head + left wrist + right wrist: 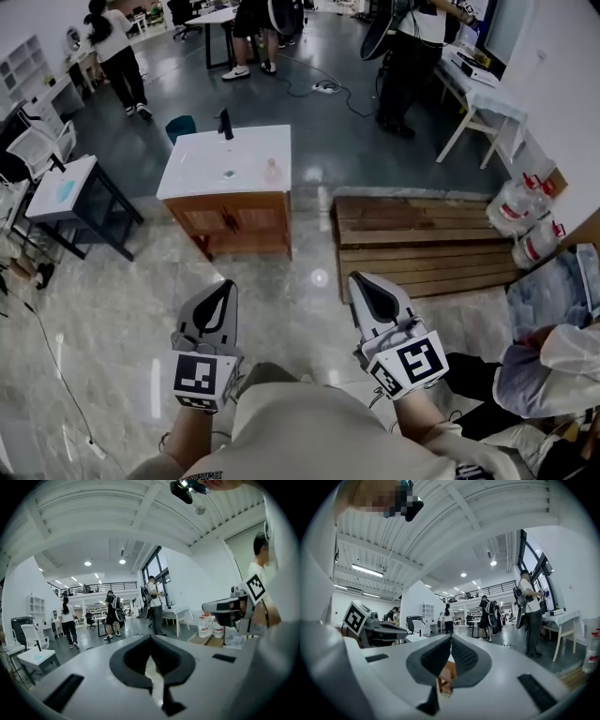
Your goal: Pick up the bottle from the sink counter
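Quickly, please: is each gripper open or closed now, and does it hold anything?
Left gripper: closed, holding nothing.
Right gripper: closed, holding nothing.

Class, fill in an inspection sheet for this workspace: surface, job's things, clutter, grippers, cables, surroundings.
Surface: white sink counter on a wooden cabinet, well ahead of both grippers.
Job's things: bottle on the counter, right of the basin, untouched.
Clutter: only a faucet at the back edge.
Grippers: left gripper and right gripper shut, empty.
Cables: cable on the floor beyond the counter.
Surroundings: pallet, jugs, people further back.
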A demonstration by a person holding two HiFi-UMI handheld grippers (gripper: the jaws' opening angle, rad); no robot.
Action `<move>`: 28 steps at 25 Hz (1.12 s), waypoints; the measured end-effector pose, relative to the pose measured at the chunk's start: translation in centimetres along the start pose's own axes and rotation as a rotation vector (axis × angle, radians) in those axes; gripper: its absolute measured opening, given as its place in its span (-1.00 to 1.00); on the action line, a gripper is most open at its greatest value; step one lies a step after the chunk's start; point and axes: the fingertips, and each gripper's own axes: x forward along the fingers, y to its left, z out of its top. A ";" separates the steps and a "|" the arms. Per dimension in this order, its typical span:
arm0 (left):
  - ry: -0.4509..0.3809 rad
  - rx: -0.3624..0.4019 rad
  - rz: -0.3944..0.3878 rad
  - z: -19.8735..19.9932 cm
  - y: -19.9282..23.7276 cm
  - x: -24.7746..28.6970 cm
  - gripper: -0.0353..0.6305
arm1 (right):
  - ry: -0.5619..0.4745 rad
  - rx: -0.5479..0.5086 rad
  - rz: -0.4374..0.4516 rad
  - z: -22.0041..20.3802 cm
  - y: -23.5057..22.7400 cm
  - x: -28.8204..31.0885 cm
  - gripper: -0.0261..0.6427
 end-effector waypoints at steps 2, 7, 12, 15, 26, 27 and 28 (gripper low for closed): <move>0.004 0.002 0.010 -0.1 0.0 0.4 -0.88 | 0.000 0.002 0.003 -0.3 -0.6 0.2 -0.93; -0.004 0.005 0.023 -0.4 0.4 1.9 -0.88 | 0.006 0.000 0.004 -1.3 -2.0 1.2 -0.93; -0.003 -0.014 0.020 -1.5 1.3 3.9 -0.88 | 0.018 0.003 0.009 -2.3 -3.0 3.3 -0.93; -0.001 -0.014 0.009 -2.3 2.3 5.6 -0.88 | 0.024 -0.004 -0.005 -3.1 -3.6 5.1 -0.93; 0.054 -0.017 -0.014 -5.1 8.8 14.3 -0.88 | 0.138 -0.004 -0.044 -7.4 -7.1 15.0 -0.93; 0.054 -0.019 -0.021 -5.1 9.4 15.2 -0.88 | 0.146 -0.002 -0.047 -7.6 -7.5 16.1 -0.93; 0.056 -0.023 -0.029 -5.2 10.1 16.2 -0.88 | 0.155 -0.003 -0.050 -7.7 -7.8 17.3 -0.93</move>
